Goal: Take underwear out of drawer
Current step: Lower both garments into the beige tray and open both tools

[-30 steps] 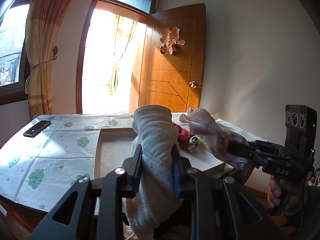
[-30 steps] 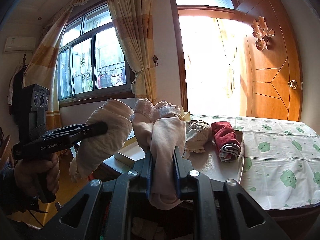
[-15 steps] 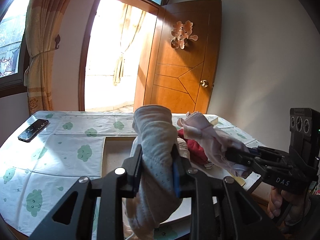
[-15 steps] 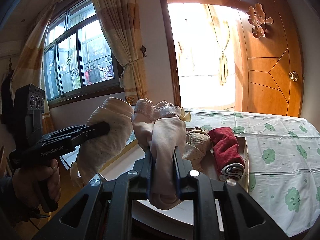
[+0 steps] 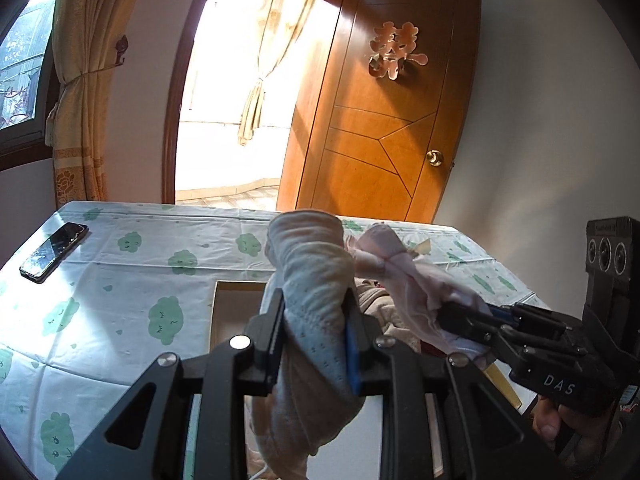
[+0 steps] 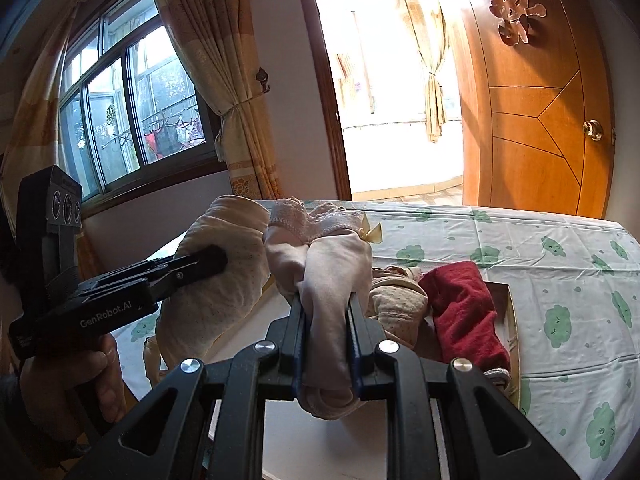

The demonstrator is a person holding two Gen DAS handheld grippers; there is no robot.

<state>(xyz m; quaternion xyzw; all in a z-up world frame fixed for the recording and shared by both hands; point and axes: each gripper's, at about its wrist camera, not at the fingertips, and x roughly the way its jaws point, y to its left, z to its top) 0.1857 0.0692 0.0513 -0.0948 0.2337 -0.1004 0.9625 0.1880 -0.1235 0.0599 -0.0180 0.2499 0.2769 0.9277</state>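
Ahead of both tools, the drawer's pale rim (image 6: 513, 320) is seen on the cloth-covered table (image 5: 120, 280), bare cloth lying beyond. A cream underwear roll (image 5: 316, 300) is clamped in the left gripper (image 5: 314, 344); pink lace-edged underwear (image 6: 328, 264) is pinched by the right gripper (image 6: 327, 344), above the red roll (image 6: 464, 312) in the drawer.

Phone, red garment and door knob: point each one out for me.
Phone (image 5: 54, 252), left wrist view, middle of its screen.
Red garment (image 6: 464, 312), right wrist view, middle of the folded cloth.
Door knob (image 6: 592, 130), right wrist view, the knob's face.
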